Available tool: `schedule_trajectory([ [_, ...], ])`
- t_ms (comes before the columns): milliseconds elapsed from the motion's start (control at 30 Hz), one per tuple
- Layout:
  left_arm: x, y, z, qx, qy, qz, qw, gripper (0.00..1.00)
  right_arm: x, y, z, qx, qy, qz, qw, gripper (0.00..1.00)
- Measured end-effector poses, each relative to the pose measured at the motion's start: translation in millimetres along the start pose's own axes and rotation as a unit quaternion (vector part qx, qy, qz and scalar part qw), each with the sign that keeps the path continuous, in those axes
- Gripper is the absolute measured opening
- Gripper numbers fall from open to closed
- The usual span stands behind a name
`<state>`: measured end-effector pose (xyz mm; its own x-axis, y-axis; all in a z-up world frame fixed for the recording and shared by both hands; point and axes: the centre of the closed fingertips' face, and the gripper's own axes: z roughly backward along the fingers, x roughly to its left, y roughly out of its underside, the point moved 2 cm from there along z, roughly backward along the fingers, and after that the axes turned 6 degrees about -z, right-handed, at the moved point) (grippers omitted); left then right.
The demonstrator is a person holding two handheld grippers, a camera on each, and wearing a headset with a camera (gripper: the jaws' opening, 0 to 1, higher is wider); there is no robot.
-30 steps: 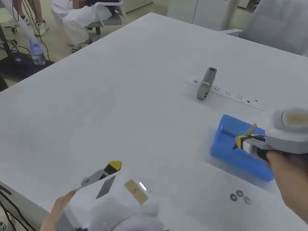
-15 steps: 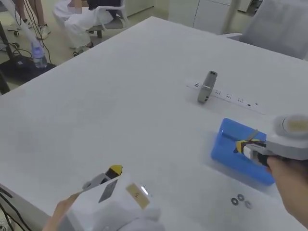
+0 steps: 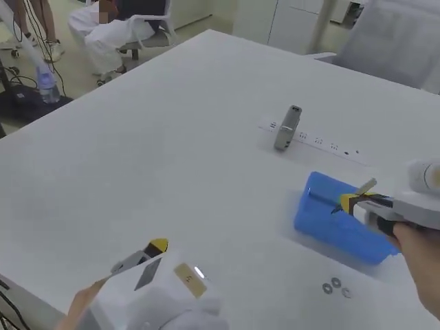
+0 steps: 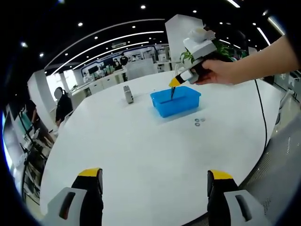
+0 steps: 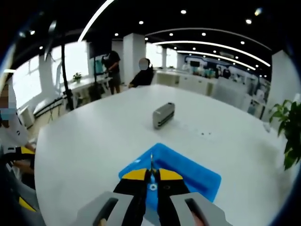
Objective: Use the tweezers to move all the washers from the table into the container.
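Observation:
The blue container (image 3: 323, 218) sits at the table's right. My right gripper (image 3: 348, 204) hovers over its near right part, shut on the tweezers (image 3: 366, 185). In the right gripper view the tweezers (image 5: 151, 165) point down into the container (image 5: 193, 175); whether they carry a washer I cannot tell. Three washers (image 3: 335, 286) lie on the table just in front of the container. My left gripper (image 3: 141, 253) is low at the front left, far from them. Its own view shows the left gripper (image 4: 154, 175) open and empty, facing the container (image 4: 175, 102) and washers (image 4: 200, 122).
A grey block (image 3: 287, 127) stands on a white power strip (image 3: 323, 144) behind the container. The white table (image 3: 172, 158) is bare across its left and middle. People, chairs and a water bottle (image 3: 45, 84) are beyond the far left edge.
The head camera has shifted a little. My right gripper stays over the blue container with the tweezers, and the left gripper holds its place.

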<state>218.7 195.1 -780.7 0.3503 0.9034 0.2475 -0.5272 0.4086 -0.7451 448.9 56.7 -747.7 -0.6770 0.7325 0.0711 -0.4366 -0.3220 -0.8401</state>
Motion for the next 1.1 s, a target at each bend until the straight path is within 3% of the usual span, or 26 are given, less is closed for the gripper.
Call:
schedule_trajectory([
  [300, -0.7, 0.9, -0.5, 0.002, 0.000, -0.003, 1.0000, 0.94, 19.4, -5.1, 31.2, -0.028, -0.021, 0.005, 0.9994, 0.03],
  [467, -0.3, 1.0, -0.4, 0.002, -0.001, -0.002, 1.0000, 0.94, 30.2, 3.7, 41.9, -0.027, -0.029, 0.003, 0.9992, 0.03],
  [800, -2.4, -0.3, 0.2, -0.001, 0.004, -0.006, 1.0000, 0.94, 37.7, 49.8, 51.4, 0.009, -0.030, -0.019, 0.9993, 0.03],
  [1100, -2.2, 2.5, -0.8, 0.007, 0.004, -0.008, 0.9999, 0.94, 39.1, 86.6, 45.1, 0.055, -0.026, -0.023, 0.9978, 0.04],
])
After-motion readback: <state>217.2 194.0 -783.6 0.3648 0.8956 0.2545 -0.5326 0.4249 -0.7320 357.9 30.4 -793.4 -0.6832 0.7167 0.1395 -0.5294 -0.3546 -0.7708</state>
